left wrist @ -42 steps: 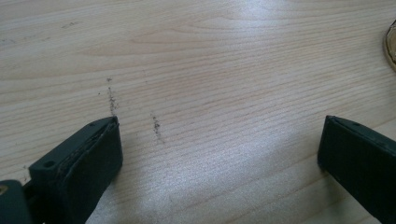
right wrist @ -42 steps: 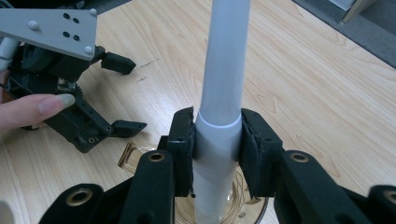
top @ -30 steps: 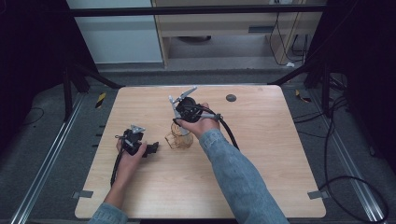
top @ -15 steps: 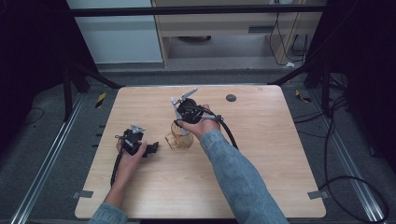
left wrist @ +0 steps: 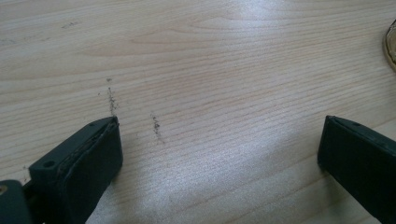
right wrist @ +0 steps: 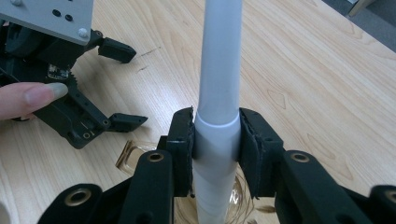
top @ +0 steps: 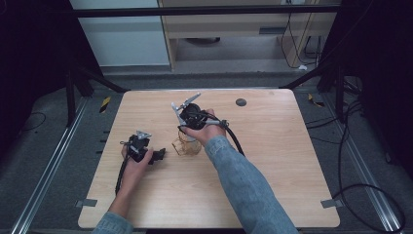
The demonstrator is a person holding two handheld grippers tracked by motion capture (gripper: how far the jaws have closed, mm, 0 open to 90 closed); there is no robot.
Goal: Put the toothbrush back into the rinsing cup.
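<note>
- Since the wooden table [top: 272, 161] carries it all, we start there; our left gripper [left wrist: 219, 163] rests low over bare wood, jaws spread wide and empty.
- We judge the clear glass [top: 186, 145], standing mid-table beneath the right gripper [right wrist: 215, 135], fragile and slippery; we'd hold its wall gently.
- Our right jaws clamp a stiff, light white tube [right wrist: 219, 65] at its collar, its lower end inside the glass.

Black two-jaw grippers [top: 158, 156], grey plates, black cables; denim sleeves [top: 243, 185].
</note>
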